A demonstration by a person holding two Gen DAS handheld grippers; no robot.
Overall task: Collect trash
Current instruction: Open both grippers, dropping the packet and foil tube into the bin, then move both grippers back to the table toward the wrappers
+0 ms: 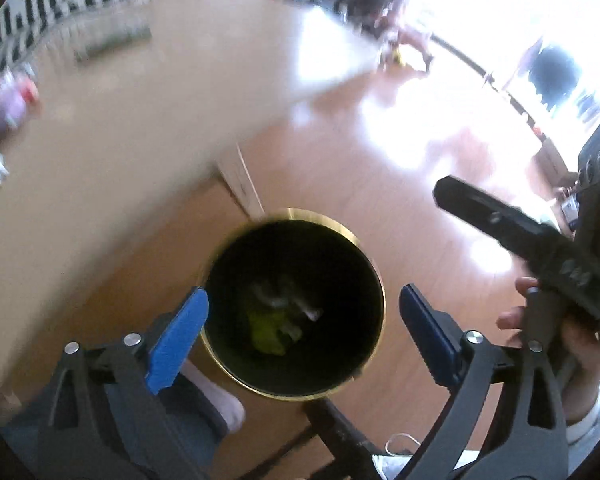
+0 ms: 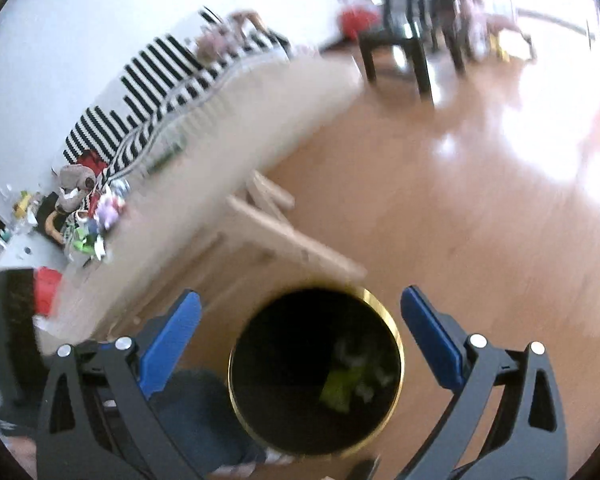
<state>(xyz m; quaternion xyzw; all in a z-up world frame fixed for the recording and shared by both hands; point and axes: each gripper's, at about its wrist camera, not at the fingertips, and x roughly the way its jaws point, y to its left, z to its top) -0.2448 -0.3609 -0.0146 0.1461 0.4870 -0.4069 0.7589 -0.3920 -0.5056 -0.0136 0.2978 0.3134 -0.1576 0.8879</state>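
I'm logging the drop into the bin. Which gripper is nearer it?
Too close to call. Left gripper and right gripper both hang open and empty above the bin, the right gripper slightly off to its side.

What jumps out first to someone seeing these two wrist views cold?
The round black bin with a gold rim on the wooden floor fills the lower centre of both views, yellow-green trash and pale scraps at its bottom. The left gripper and right gripper frame it, blue fingers wide open and empty. Behind it stands a pale table.
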